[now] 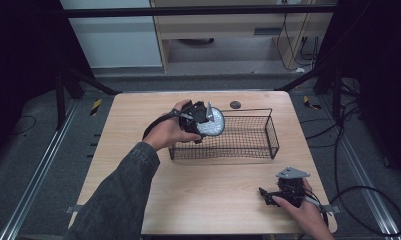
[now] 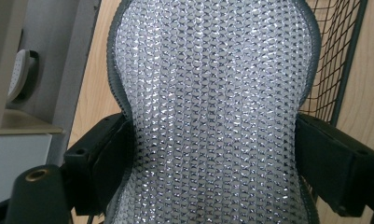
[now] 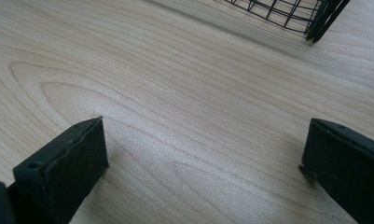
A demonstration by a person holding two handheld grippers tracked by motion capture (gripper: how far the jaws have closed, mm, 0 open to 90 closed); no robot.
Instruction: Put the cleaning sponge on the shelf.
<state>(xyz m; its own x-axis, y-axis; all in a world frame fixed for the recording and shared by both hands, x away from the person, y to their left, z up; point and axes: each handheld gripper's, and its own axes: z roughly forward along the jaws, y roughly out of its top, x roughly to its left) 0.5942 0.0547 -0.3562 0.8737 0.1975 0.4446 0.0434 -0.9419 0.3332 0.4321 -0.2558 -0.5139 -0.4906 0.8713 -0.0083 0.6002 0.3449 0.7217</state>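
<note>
A silvery mesh scouring pad [image 2: 212,107] with a grey edge is pinched at its waist between the two black jaws of my left gripper [image 2: 212,154]. In the high view the left gripper [image 1: 200,120] holds that pad [image 1: 213,122] above the left end of the black wire basket [image 1: 270,135]. My right gripper [image 1: 266,194] rests low over the table's front right part, jaws spread wide with bare wood between them. In the right gripper view its fingers [image 3: 63,163] stand far apart, and a corner of the basket [image 3: 310,21] sits ahead.
The wooden table [image 1: 138,120] carries the basket in its middle. A small dark round grommet [image 1: 235,104] sits near the far edge. Cables trail on the floor at the right. A pale cabinet [image 2: 17,140] stands beyond the table's edge in the left gripper view.
</note>
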